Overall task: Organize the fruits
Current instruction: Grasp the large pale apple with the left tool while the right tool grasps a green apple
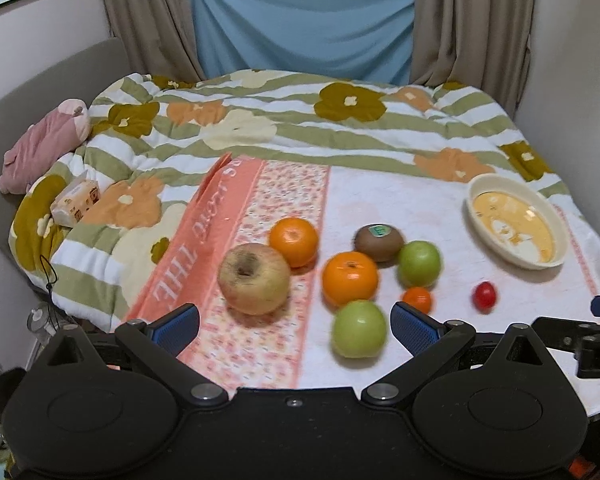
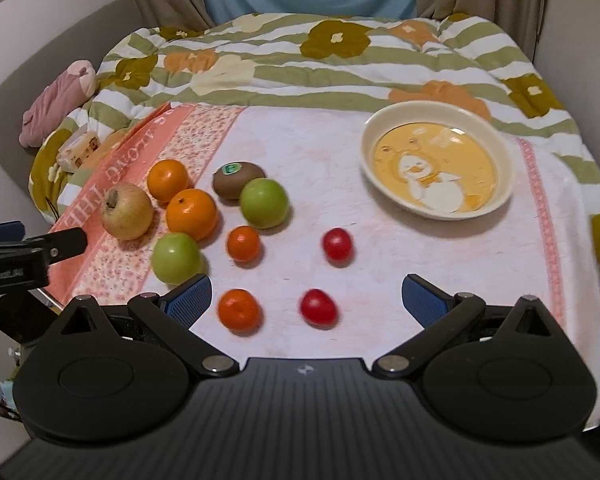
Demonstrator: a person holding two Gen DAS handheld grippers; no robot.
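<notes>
Two sets of tongs hang low over the near edge of the pink towel [image 2: 320,152] spread on the bed, and both stand wide apart, holding nothing. Biggest thing out there is the cream bowl [image 2: 500,152] with its yellow duck picture, sitting empty at the far right, well clear of the fruit. Off to the left, the yellowish apple [image 2: 127,211] leads a tight cluster: two oranges [image 2: 191,214], two green apples [image 2: 264,203] and a stickered kiwi [image 2: 236,180], packed close together. The left tongs [image 1: 294,322] point at that cluster, the nearer green apple [image 1: 358,328] lying just inside the right finger. Smaller now: two little tangerines [image 2: 243,243] and two cherry tomatoes [image 2: 337,244]. The right tongs [image 2: 306,298] sit level, and the nearest tangerine [image 2: 239,309] and tomato [image 2: 318,307] lie right between the open blue pads [image 2: 190,300], untouched.
</notes>
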